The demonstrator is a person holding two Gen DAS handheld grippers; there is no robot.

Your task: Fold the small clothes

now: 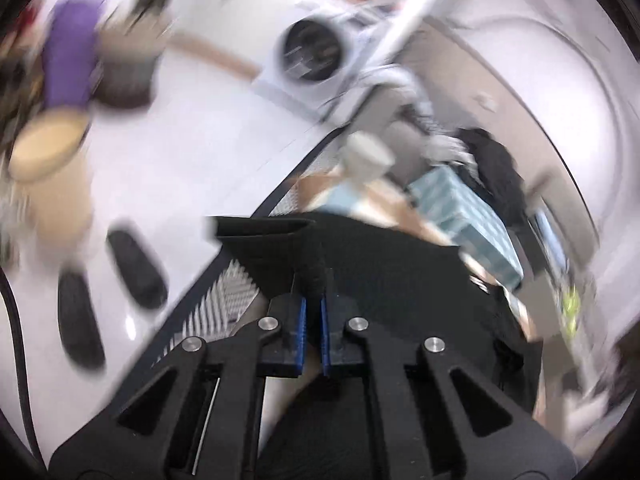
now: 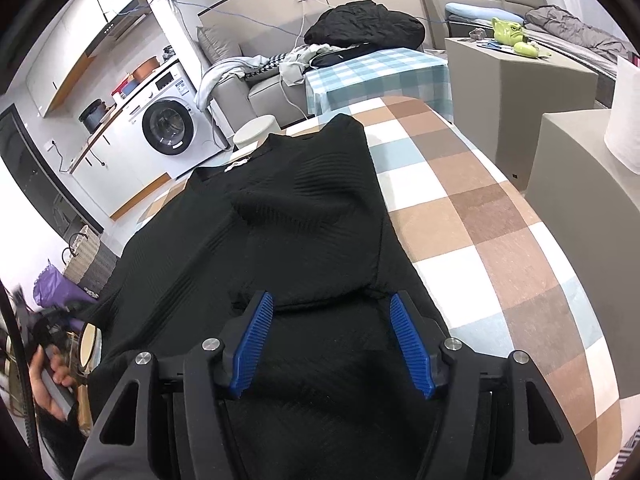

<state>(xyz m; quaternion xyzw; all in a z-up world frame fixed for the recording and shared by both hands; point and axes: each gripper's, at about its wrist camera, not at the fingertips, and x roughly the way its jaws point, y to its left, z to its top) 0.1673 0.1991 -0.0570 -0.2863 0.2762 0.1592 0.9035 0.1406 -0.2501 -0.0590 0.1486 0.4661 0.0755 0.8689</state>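
Note:
A black ribbed sweater (image 2: 304, 216) lies on a checked tablecloth (image 2: 480, 216), its right sleeve folded over the body. My right gripper (image 2: 332, 312) is open just above the sweater's lower part, blue pads (image 2: 254, 340) wide apart and empty. In the blurred left wrist view, my left gripper (image 1: 314, 304) is shut on a fold of the black sweater (image 1: 280, 240), which rises from between the blue pads (image 1: 302, 320), lifted off the table at its left edge.
A washing machine (image 2: 168, 128) stands at the back left, a sofa with piled clothes (image 2: 360, 28) behind the table. Grey boxes (image 2: 520, 76) stand to the right. A wicker basket (image 2: 82, 256) and purple bag (image 2: 56, 288) sit on the floor left. A white stool (image 2: 256, 130) is behind the table.

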